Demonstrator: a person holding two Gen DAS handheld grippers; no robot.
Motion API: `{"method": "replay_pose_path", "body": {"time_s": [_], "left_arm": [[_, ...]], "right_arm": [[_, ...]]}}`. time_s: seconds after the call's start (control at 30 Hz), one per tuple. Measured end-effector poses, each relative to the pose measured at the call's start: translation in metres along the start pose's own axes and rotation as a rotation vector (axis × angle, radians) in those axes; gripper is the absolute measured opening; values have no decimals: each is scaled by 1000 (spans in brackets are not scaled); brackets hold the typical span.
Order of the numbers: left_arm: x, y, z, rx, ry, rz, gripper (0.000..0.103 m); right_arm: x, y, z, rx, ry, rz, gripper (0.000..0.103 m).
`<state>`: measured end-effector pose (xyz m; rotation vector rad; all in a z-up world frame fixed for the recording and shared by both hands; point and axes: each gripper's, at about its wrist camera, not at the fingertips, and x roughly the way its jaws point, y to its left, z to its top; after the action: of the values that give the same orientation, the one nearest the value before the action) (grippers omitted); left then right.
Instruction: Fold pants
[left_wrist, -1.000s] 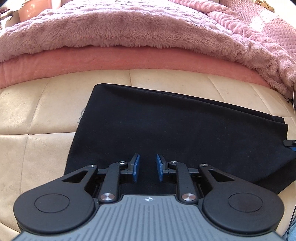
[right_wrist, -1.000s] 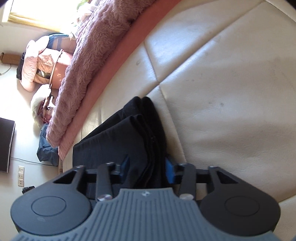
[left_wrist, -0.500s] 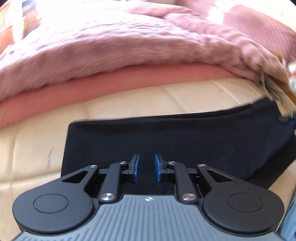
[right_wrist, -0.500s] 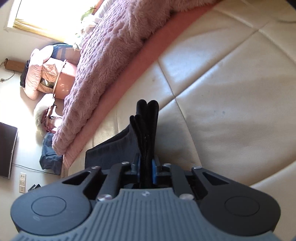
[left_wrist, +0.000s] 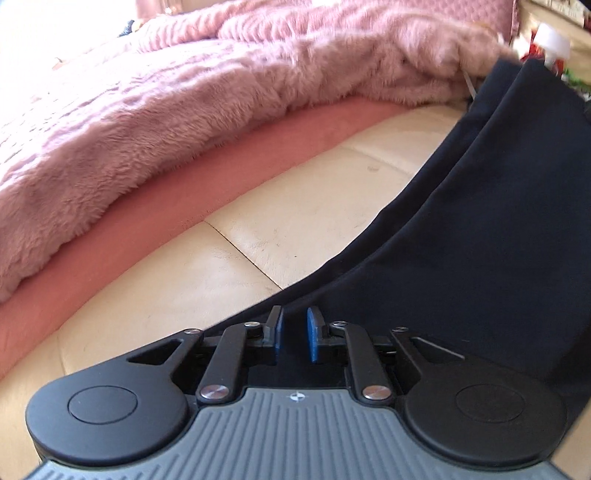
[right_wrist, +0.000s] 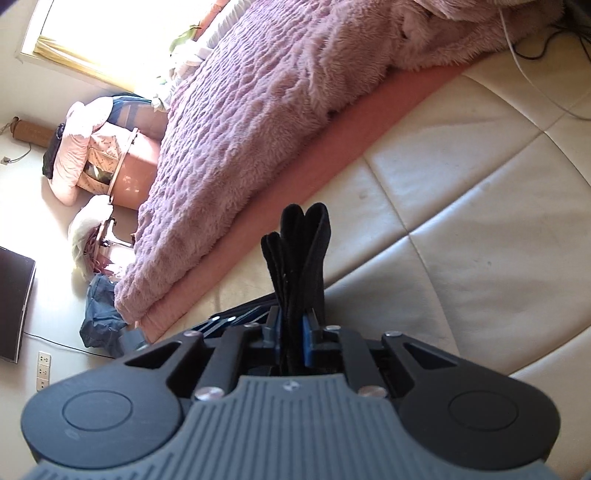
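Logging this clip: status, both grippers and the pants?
Right gripper shut on bunched pants. Left gripper open over the fabric's edge. Pants lifted off the cream cushion. Nothing blocking.

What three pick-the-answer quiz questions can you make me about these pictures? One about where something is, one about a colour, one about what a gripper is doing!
1. Where does the fluffy blanket lie?
A. under the pants
B. on the pink sheet, beyond the cream cushion
C. inside a basket

2. What colour are the pants?
A. black
B. red
C. yellow

3. What is the right gripper doing?
A. hanging open over nothing
B. pinching a bunch of pants layers
C. holding a cup

Answers:
1 B: the blanket lies over the pink sheet, past the cream cushion.
2 A: the cloth looks black in both views.
3 B: folded black edges stick up between its blue pads, while the left gripper shows a gap between its pads.
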<state>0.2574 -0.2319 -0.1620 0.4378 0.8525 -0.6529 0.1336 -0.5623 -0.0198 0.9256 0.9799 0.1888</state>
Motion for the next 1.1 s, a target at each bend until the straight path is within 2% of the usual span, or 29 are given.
{"method": "replay_pose_path", "body": {"time_s": [0.17,0.3,0.43,0.63,0.8,0.97,1.1], "left_arm": [[13,-2,11,-22,-13,20,16],[-3,0,7,-68,-34,4,16],[-32,-3,-12,-83,-43,-46,16],[-57,-33,-51,-50,-9,-127,14],[-62,-49,-70,-82,-1,-134,10],[-82,-42,-76,-132,-11,-178,10],[-111,-5,-87,-249,-74,-131,11]], "right_arm": [[-2,16,4,2,-19,29,6],[1,25,4,-6,-27,28,6],[1,37,3,-23,-38,30,6],[4,53,1,-30,-54,24,6],[9,68,-1,-38,-58,19,5],[18,87,-2,-48,-54,12,5],[32,113,-9,-83,-33,25,5]]}}
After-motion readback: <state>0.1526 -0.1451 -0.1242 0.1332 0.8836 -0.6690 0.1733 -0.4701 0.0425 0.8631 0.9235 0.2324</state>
